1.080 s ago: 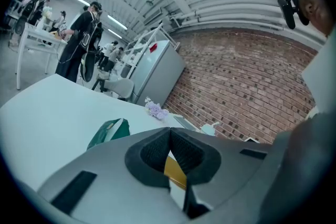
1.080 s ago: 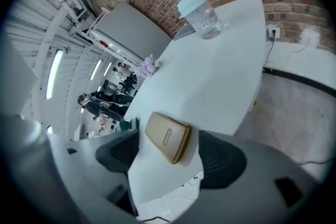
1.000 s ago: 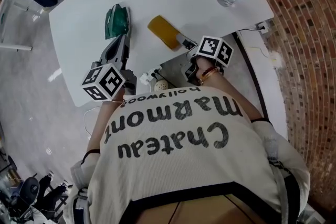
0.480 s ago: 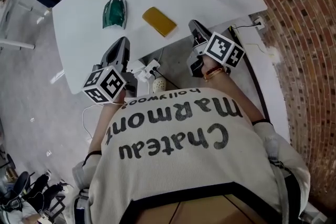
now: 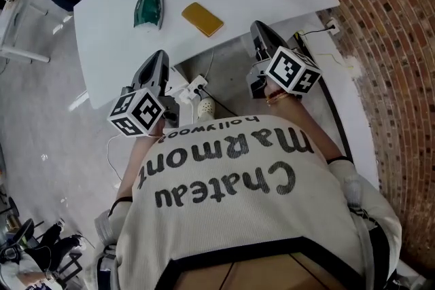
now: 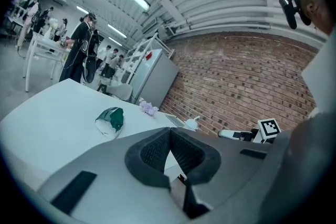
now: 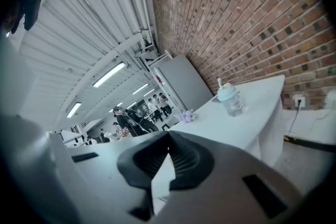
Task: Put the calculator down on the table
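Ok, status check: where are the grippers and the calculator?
Left gripper shut, empty, short of the table. Right gripper just closed, empty. Calculator lies flat on the table, free of both. Green pouch beside it, apart.

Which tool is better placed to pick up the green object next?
Left. The left tool, shut and empty, points toward the green object from just off the table edge; the right tool is farther, with the calculator lying between.
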A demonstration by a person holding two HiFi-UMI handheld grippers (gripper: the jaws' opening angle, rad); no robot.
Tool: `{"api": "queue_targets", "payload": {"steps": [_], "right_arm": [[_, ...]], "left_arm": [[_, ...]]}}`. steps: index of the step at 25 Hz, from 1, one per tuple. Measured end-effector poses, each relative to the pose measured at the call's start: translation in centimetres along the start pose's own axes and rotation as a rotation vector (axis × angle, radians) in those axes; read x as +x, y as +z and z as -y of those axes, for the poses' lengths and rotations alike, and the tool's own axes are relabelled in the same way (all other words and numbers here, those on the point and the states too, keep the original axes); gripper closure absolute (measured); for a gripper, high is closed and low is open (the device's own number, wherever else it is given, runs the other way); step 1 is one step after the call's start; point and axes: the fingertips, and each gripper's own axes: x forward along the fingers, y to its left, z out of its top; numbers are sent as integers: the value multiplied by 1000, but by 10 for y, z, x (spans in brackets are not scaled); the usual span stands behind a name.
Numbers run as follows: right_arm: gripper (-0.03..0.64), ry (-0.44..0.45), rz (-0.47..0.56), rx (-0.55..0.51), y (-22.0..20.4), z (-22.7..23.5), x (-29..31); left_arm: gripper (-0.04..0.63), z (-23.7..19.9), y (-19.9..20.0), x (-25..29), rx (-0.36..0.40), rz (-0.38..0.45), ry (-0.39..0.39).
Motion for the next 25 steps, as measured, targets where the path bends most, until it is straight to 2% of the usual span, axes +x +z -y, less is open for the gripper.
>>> {"api": "queue_targets", "payload": {"steps": [8,25], "right_arm": [[620,-37,-46,-50,-16,8,-33],[620,-64,-78,-28,-41,23,-66]], "left_arm": [[592,12,-15,-31,-5,16,25],[592,19,-42,-66,-15,-6,64]]}}
